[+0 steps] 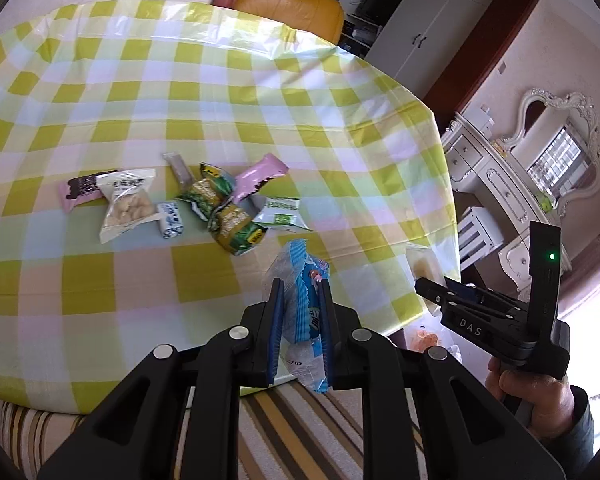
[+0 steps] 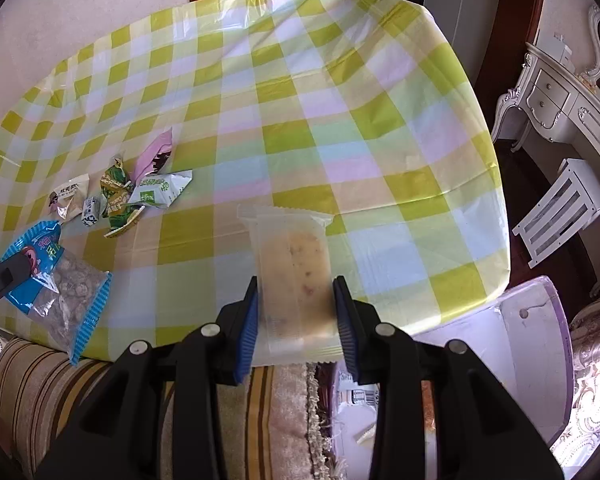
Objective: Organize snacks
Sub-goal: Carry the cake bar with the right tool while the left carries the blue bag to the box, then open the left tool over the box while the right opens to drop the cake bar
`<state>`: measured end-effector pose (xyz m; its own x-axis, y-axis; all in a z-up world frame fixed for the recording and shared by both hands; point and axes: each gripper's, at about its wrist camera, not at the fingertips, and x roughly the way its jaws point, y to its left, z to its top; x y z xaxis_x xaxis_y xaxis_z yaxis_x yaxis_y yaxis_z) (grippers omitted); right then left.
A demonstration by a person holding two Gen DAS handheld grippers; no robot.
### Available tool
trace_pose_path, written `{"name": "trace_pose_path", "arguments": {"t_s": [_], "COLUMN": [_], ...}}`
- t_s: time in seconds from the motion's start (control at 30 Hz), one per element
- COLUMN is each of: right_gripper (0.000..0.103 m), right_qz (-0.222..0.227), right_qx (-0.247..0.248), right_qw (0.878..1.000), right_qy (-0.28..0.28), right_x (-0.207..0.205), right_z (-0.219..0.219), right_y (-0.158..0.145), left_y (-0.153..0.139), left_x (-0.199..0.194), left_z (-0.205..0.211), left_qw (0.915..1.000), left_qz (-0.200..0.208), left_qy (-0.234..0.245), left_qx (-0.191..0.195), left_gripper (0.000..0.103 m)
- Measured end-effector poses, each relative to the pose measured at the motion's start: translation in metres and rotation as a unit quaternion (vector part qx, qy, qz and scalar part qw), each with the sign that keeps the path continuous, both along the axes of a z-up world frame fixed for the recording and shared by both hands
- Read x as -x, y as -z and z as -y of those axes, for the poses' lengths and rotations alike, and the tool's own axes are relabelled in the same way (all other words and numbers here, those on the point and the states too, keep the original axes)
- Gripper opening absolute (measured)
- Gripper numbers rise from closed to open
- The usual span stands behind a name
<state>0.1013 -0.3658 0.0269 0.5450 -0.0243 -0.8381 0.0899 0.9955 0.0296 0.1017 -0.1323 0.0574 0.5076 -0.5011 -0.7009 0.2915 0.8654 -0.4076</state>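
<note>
Two snack packets are already off the table, one in each gripper. The left gripper (image 1: 300, 292) is clamped on a blue-edged clear plastic packet of brownish puffed pieces (image 1: 300, 280); the packet's long axis runs forward along the fingers, its serrated top end sticking out ahead and its clear end trailing back toward the palm side. The right gripper (image 2: 296, 296) is closed on a frosted translucent wrapper holding a pale oblong cake (image 2: 290, 264), gripped across its width, so its long axis likewise points straight ahead of the jaws.

Ahead and to the left of both grippers, well apart from them, lies the remaining cluster on the yellow-green checked plastic tablecloth (image 1: 260, 92): a white pouch of pale nuts (image 1: 128, 204), a small blue-and-white wrapped sweet (image 1: 170, 220), crumpled green-and-yellow wrappers (image 1: 220, 212), a white-and-green sachet (image 1: 282, 214) and pink foil bars (image 1: 260, 178). The left gripper is the nearer one to that pile.

To the right of the right gripper, beyond the table's near corner and lower down, sits a clear lilac-tinted plastic bin (image 2: 540, 340), probably the drop point, and the right hand is nearer it. The cloth between pile and corner is bare, leaving free room; the table edge and the striped cushion (image 2: 40, 380) below bound the near side.
</note>
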Motion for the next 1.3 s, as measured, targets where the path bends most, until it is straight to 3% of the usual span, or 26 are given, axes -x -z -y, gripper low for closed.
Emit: {"name": "trace_pose_path", "arguments": {"t_s": [0.23,0.63,0.93,1.3], "right_gripper": [0.036,0.036,0.036,0.036], "right_qz": [-0.017,-0.047,-0.068,-0.089], "right_qx": [0.004,0.004,-0.007,-0.022], "right_qw": [0.999,0.992,0.985,0.977], "right_qy": [0.041,0.115,0.161,0.191], "right_x": [0.022,0.056,0.073,0.085], "right_z": [0.040,0.108,0.149,0.174], "right_y": [0.010,0.034,0.056,0.082], "left_y": [0.004,0.024,0.045,0.067], "left_x": [0.004,0.014,0.016,0.015], "left_z": [0.074,0.180,0.230,0.261], "left_qw": [0.9958,0.9781,0.9651,0.9539], "left_qz": [-0.014,-0.041,-0.070,-0.100], "left_qy": [0.090,0.201,0.245,0.272], "left_qx": [-0.006,-0.037,-0.059,-0.079], "left_gripper": [0.016,0.016,0.016,0.017]}}
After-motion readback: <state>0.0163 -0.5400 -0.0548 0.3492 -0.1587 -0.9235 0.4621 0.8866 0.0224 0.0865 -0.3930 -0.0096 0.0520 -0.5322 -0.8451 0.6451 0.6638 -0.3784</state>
